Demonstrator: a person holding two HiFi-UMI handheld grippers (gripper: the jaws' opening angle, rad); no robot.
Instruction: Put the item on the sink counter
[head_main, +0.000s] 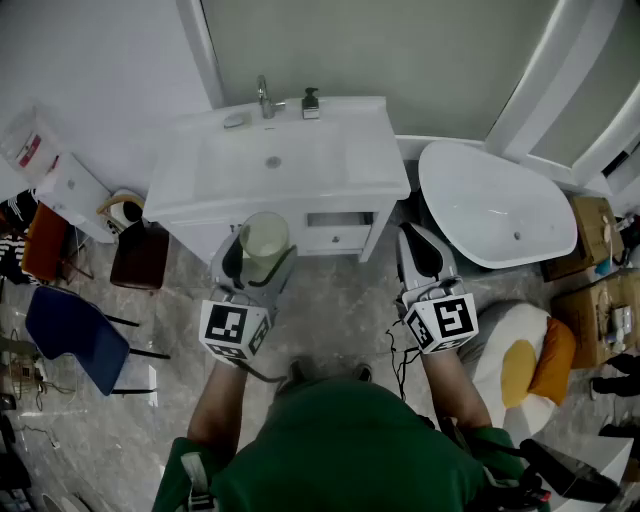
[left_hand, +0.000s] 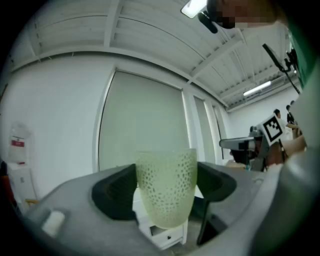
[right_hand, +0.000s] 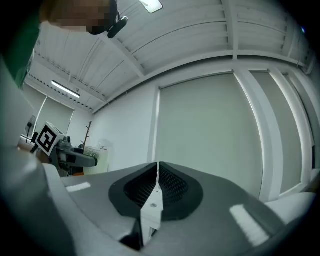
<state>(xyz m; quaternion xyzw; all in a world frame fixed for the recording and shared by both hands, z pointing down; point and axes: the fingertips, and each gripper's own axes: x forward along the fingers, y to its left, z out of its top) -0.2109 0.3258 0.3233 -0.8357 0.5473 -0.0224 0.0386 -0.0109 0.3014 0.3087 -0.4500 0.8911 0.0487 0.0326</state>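
A pale green dotted cup (head_main: 264, 244) stands upright between the jaws of my left gripper (head_main: 258, 257), in front of the white sink cabinet. In the left gripper view the cup (left_hand: 166, 186) fills the gap, with both black pads pressed against its sides. The white sink counter (head_main: 375, 158) with its basin lies just beyond, at the top middle of the head view. My right gripper (head_main: 422, 252) hangs to the right of the cabinet with nothing in it. In the right gripper view its two jaws (right_hand: 157, 187) meet along a thin line.
A faucet (head_main: 265, 97), a soap dispenser (head_main: 311, 102) and a small soap dish (head_main: 236, 120) stand at the counter's back edge. A white tub (head_main: 495, 207) sits to the right, a blue chair (head_main: 70, 335) and a dark bin (head_main: 140, 256) to the left.
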